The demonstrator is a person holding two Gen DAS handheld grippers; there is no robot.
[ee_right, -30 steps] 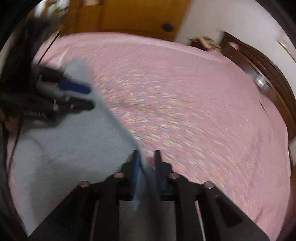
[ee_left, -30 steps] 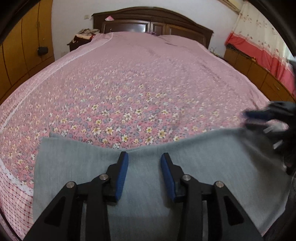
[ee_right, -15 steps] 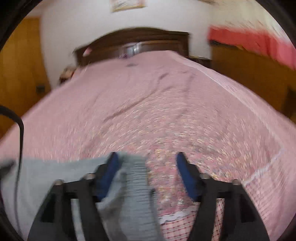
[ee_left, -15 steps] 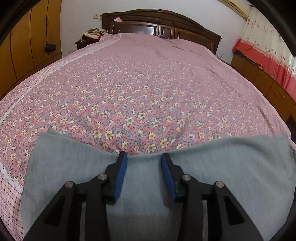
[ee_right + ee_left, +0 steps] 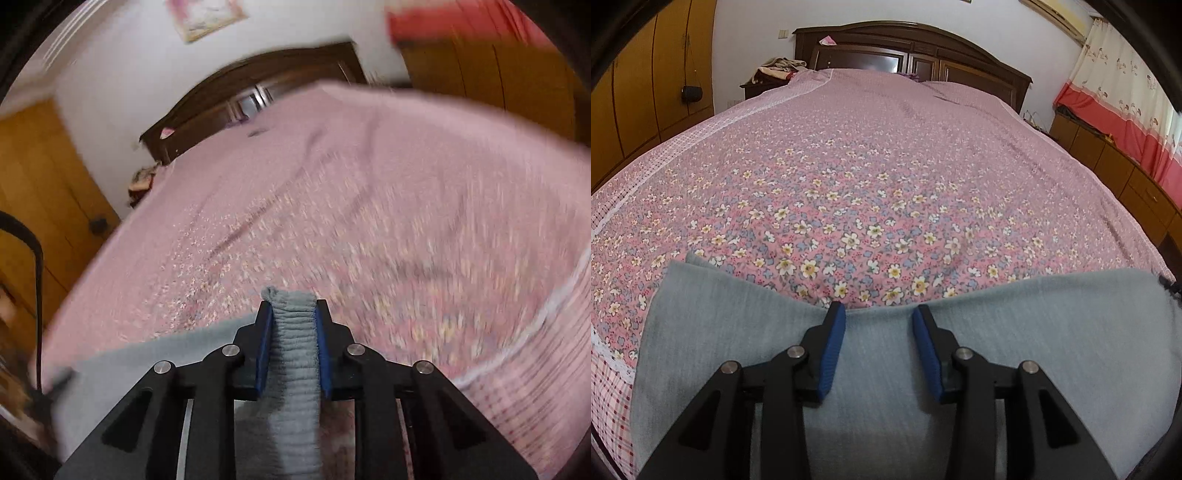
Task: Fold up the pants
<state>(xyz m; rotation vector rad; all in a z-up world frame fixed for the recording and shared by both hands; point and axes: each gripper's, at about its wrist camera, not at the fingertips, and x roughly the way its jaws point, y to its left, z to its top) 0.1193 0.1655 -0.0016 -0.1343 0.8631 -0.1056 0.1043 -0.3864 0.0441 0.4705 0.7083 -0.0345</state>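
Light grey-blue pants lie folded in a long band across the near edge of a pink flowered bed. My left gripper stands open over the middle of the band, its blue pads apart at the fabric's far edge with nothing pinched. In the blurred right wrist view, my right gripper has its jaws closing, and the blue pads press on the bunched ribbed waistband. The rest of the pants spreads to the left of it.
A dark wooden headboard stands at the far end of the bed. Orange wardrobes line the left wall. A low cabinet under a red and white curtain runs along the right.
The right gripper swung away from the left part of the pants to their right end, opened wide, rolled, and closed on the ribbed waistband. The left gripper stayed in place.
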